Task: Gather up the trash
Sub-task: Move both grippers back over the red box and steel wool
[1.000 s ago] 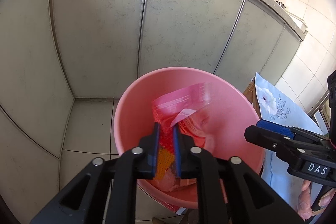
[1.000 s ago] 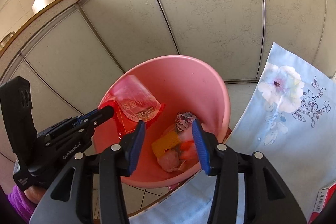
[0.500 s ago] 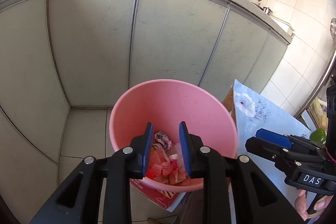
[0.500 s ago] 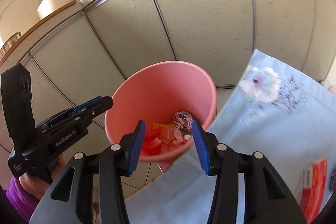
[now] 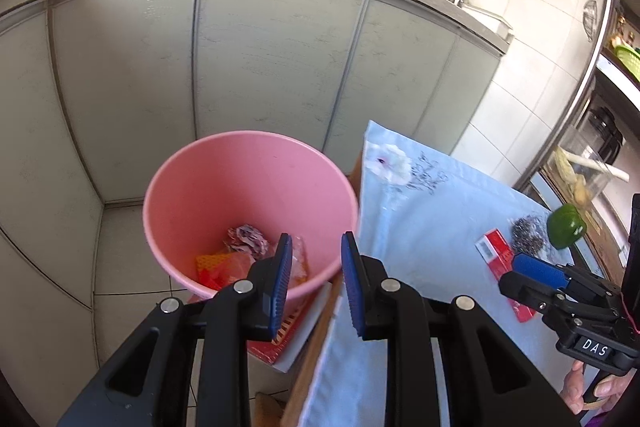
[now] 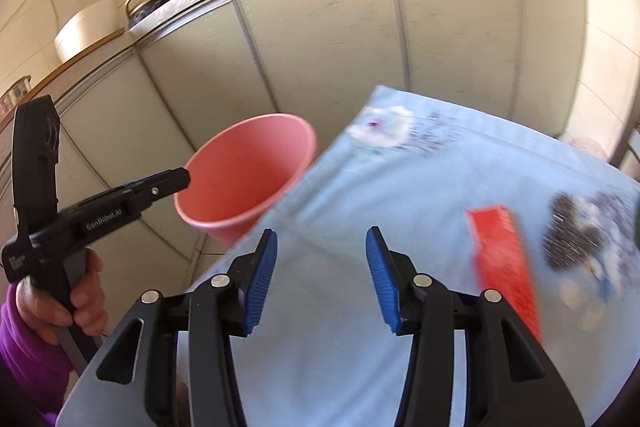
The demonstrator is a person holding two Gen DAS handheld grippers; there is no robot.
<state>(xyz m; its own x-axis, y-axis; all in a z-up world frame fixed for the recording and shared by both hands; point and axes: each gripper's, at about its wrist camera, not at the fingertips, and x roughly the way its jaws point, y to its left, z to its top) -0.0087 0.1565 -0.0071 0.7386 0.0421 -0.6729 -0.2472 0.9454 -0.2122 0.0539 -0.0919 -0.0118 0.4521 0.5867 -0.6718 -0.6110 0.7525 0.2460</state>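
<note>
Your red packet (image 6: 505, 259) lies flat on the blue-clothed worktop (image 6: 360, 203), its long axis running near to far, right of your right gripper (image 6: 322, 275), outside its released, empty jaws. Your left gripper (image 5: 314, 281), jaws parted and empty, points at the pink bin (image 5: 240, 179).

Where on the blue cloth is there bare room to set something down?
Bare: the tablecloth between its flower print and the red packet. Crowded: the right end, with packet, steel scourer and green pepper.
</note>
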